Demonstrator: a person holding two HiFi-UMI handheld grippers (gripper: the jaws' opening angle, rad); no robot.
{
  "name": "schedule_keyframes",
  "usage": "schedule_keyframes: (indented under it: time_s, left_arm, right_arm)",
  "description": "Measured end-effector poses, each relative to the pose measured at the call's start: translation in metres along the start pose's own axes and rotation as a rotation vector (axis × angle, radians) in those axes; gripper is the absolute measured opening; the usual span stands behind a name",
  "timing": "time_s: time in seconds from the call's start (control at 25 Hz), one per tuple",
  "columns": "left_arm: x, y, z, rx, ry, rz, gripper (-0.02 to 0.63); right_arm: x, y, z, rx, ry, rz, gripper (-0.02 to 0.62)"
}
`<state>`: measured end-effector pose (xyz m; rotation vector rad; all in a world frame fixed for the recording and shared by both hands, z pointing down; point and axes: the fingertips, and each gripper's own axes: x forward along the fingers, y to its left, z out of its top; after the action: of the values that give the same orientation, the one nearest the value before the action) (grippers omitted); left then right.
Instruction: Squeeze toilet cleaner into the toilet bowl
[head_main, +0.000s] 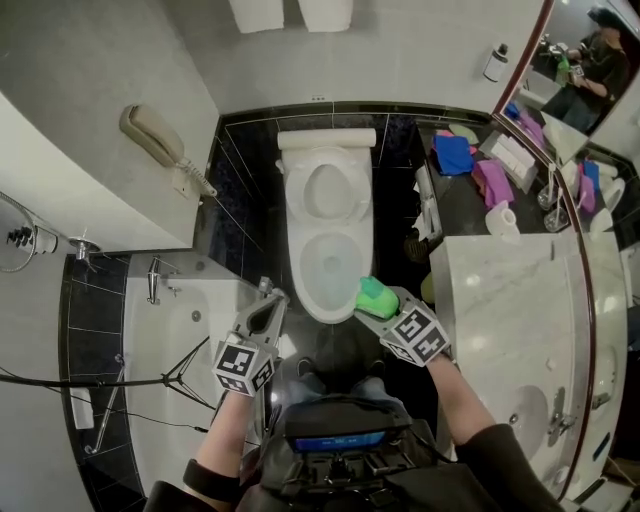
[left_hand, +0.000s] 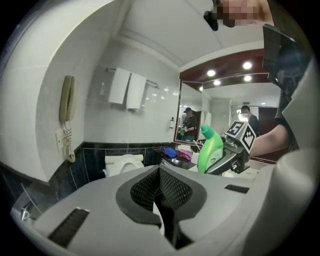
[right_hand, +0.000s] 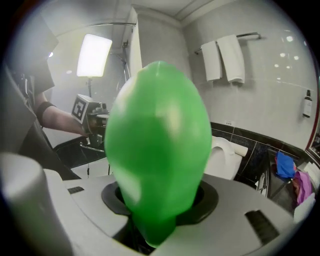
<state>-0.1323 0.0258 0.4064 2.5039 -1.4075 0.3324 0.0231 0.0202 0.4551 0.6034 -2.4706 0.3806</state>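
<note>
your left gripper (head_main: 268, 292) sits at the front left of the toilet bowl (head_main: 298, 280), close beside its rim, between the bowl and the bathtub (head_main: 190, 350). its jaws are pressed together with nothing between them. in the left gripper view the two dark ribbed pads (left_hand: 172, 187) meet at the tip.

your right gripper (head_main: 388, 308) is clamped on the green toilet cleaner bottle (head_main: 377, 296). the jaws stand partly apart around the bottle's body. in the right gripper view the bottle fills the middle of the frame, its narrow end seated down between the jaws. from your head view the bottle is at the front right edge of the bowl, just overlapping the rim. in the left gripper view it stands roughly upright with its bent neck on top.

the two grippers face each other across the front of the bowl, and each shows in the other's view. the bowl is open, with the seat (head_main: 325, 190) lifted against the back.

a wall phone (head_main: 155, 140) hangs on the left wall, and two white towels (head_main: 290, 12) hang above the toilet. to your right is a marble counter (head_main: 500, 300). behind it, on a dark shelf, are a toilet roll (head_main: 502, 218), a blue cloth (head_main: 455, 155) and a pink cloth (head_main: 493, 182).
</note>
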Motion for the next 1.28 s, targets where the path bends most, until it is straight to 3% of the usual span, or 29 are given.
schedule_keyframes:
  time_s: [0.48,0.68,0.84,1.08,1.28]
  left_arm:
    - [-0.005,0.003,-0.018,-0.028,0.015,0.014,0.005]
    - [-0.006,0.002,-0.024,0.034,0.038,0.017,0.005]
    - [-0.006,0.003,-0.029,0.027,0.051,0.010,0.005]
    - [-0.002,0.014,-0.035,0.032,0.076,-0.055,0.005]
    - [0.022,0.002,-0.036,0.082,0.089,-0.180,0.005]
  right_arm:
    - [-0.005,-0.013,-0.021,0.081,-0.025,-0.116,0.189]
    - [-0.003,-0.012,-0.016,0.111,-0.030,-0.135,0.189]
    - [0.000,-0.013,-0.015,0.122,-0.034,-0.157,0.189]
    - [0.004,-0.032,-0.012,0.204,-0.080,-0.261,0.189]
    - [-0.002,-0.064,-0.011,0.257,-0.121,-0.387,0.189]
